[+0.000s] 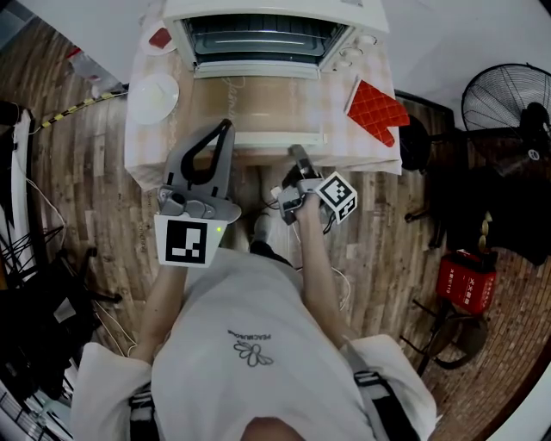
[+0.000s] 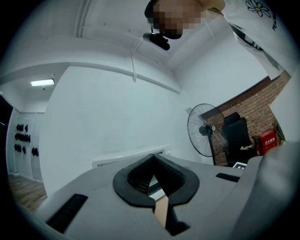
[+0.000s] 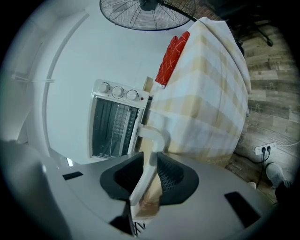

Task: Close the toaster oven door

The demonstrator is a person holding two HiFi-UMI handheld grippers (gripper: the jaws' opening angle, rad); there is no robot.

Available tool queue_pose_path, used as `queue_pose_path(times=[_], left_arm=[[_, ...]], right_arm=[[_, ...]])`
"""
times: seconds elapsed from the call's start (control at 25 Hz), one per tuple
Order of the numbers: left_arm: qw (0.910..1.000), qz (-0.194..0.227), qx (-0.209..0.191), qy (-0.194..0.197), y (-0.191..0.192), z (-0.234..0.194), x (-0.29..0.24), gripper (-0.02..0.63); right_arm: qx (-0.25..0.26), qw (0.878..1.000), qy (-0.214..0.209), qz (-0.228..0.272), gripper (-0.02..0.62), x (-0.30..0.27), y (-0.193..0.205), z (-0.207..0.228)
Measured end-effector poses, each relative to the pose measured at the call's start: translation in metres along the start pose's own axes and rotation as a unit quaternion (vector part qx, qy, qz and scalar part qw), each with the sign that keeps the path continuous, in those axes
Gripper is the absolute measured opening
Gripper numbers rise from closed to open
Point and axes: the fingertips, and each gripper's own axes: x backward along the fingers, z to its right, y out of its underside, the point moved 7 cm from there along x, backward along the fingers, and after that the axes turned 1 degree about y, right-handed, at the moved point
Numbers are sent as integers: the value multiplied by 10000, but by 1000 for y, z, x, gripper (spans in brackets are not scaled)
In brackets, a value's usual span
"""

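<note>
On checked tablecloth (image 1: pixel 142 148), toaster oven (image 1: pixel 267 26), wood floor (image 1: pixel 387 241)

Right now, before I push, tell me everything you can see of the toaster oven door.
The toaster oven door is open, folded down flat in front of the white toaster oven, above the checked tablecloth. It looks like a glass pane in a pale frame, hinged at the oven's lower front edge. Its white bar handle runs along the near edge, and the right gripper is shut on it, close to the bend at its right end.
</note>
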Motion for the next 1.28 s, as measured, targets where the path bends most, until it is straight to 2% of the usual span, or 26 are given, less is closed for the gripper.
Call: queue_pose_path(times=[0.2,0.64,0.88,1.08,1.28], left_arm=[[10000,53,41,-34,-1,-2,0,15],[9999,7,68,-98,2,-4,4,15],[9998,0,66,-210,4,-10,9,15],[9995,20,134,-271,4,-13,9,15],[9995,14,154,-272,4,-16,8,15]], right_arm=[[50,9996,265,-106,67,-1,1,2],[-106,9992,391,12,64,-3,1,3],[-323,9990,269,121,64,-3,-2,1],[-580,9976,370,117,65,-8,-5,3],[-559,9978,329,139,64,-10,-5,1]])
